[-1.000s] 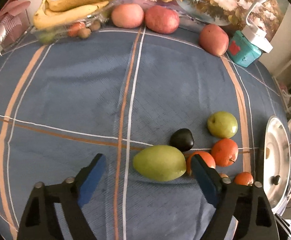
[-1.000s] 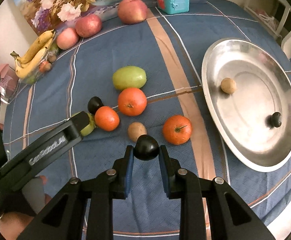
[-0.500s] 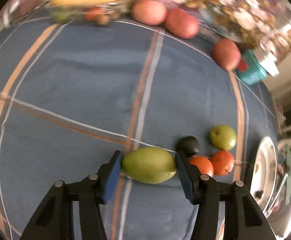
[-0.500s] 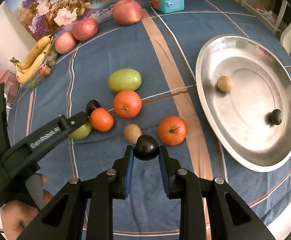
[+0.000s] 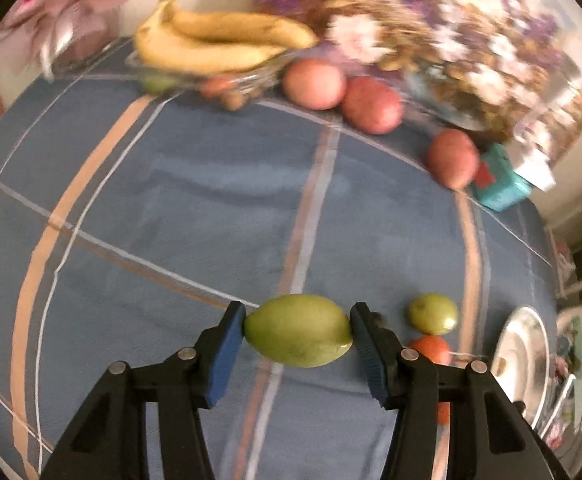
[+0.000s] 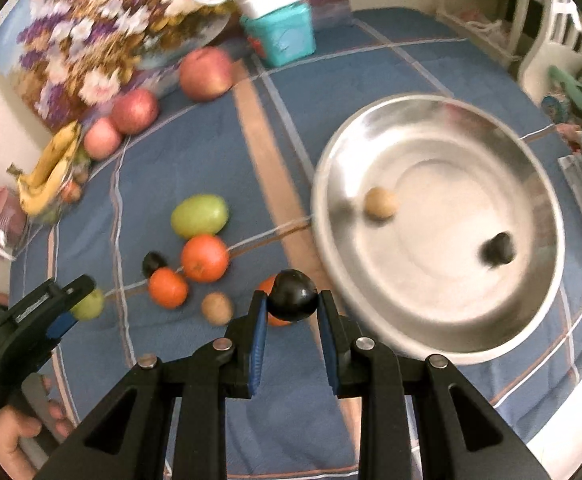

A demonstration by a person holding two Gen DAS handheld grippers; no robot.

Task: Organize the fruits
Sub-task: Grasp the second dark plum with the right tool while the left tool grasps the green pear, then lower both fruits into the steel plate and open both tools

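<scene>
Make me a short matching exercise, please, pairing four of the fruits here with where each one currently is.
Things:
1. large green fruit
2. dark round fruit
3. small tan fruit
4. bananas

Places:
A. inside the steel dish
B. on the glass dish at the far edge of the table
C. clamped in the left gripper
D. clamped in the right gripper

Pairs: 1-C, 2-D, 3-A, 4-B
</scene>
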